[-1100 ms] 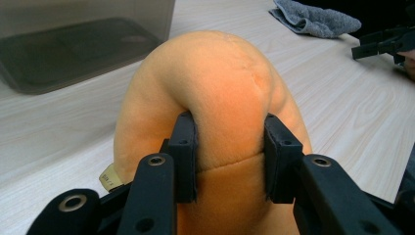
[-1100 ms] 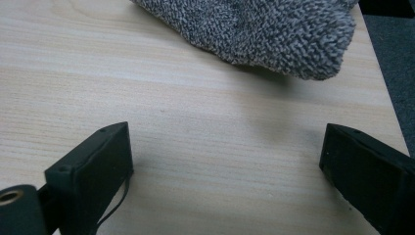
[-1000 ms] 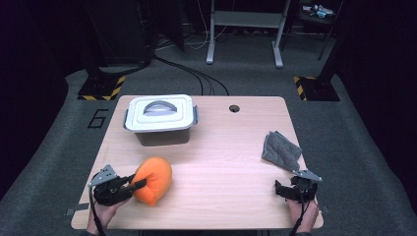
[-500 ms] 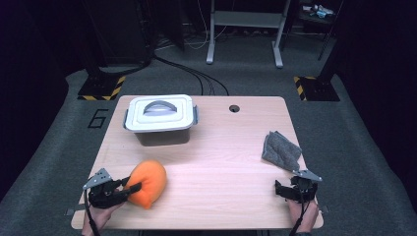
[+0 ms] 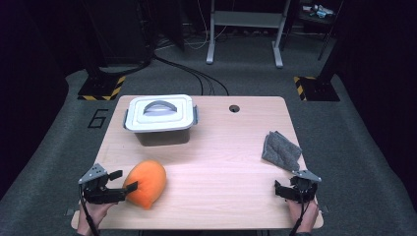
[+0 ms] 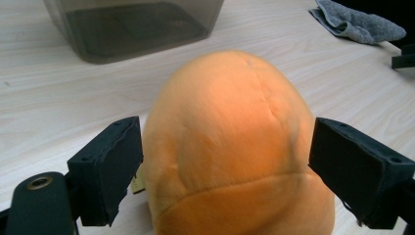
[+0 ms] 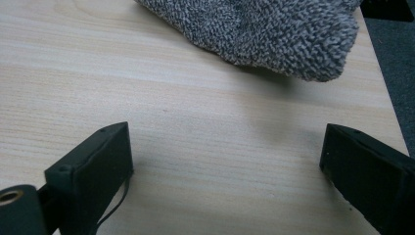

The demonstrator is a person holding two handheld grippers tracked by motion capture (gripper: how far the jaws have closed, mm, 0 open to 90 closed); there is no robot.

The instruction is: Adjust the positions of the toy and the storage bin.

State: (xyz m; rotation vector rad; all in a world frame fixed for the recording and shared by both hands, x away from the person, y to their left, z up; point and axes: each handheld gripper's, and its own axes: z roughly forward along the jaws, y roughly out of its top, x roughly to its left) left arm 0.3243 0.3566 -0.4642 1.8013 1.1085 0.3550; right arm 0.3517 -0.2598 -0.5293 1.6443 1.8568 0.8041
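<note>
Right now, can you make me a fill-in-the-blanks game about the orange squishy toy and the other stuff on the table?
1. The left gripper has its jaws on either side of the soft ____ toy.
2. The lid of the plastic box is ____, with its handle lying on top.
3. The grey cloth lies just ahead of the ____ gripper.
4. Nothing sits between the right gripper's jaws, which are ____.

Missing words: orange; on; right; open

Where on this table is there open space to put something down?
The widest bare stretch runs between the orange plush and the grey cloth, below the lidded box. The near-left corner is crowded by the left gripper around the plush.
</note>
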